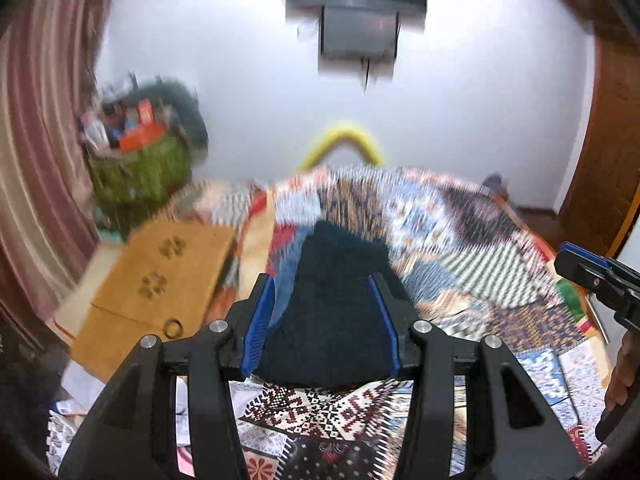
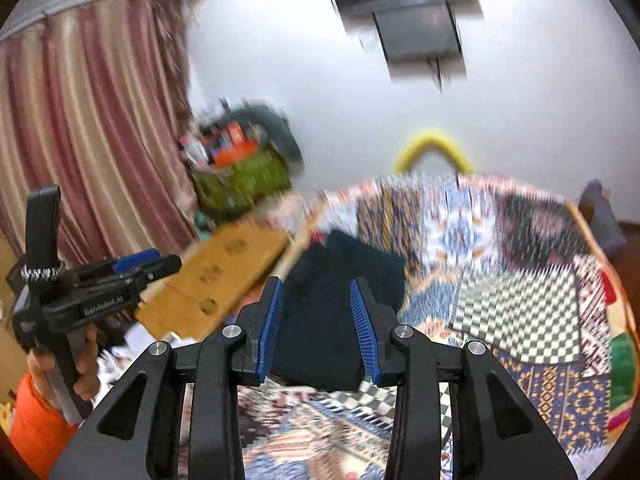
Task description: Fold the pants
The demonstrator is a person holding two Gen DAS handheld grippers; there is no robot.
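Dark navy pants (image 1: pixel 336 304) lie folded in a compact stack on the patchwork bedspread (image 1: pixel 480 240); they also show in the right wrist view (image 2: pixel 336 312). My left gripper (image 1: pixel 324 284) is open and empty, held above the near end of the pants. My right gripper (image 2: pixel 318 286) is open and empty, also above the pants. The right gripper shows at the right edge of the left wrist view (image 1: pixel 592 276). The left gripper shows at the left of the right wrist view (image 2: pixel 132 268). Both views are blurred.
A cardboard box (image 1: pixel 160 280) stands left of the bed. A green basket (image 1: pixel 140 168) full of items sits by the striped curtain (image 1: pixel 36 140). A yellow curved object (image 1: pixel 344 140) rests against the white wall. A wooden door (image 1: pixel 600 160) is right.
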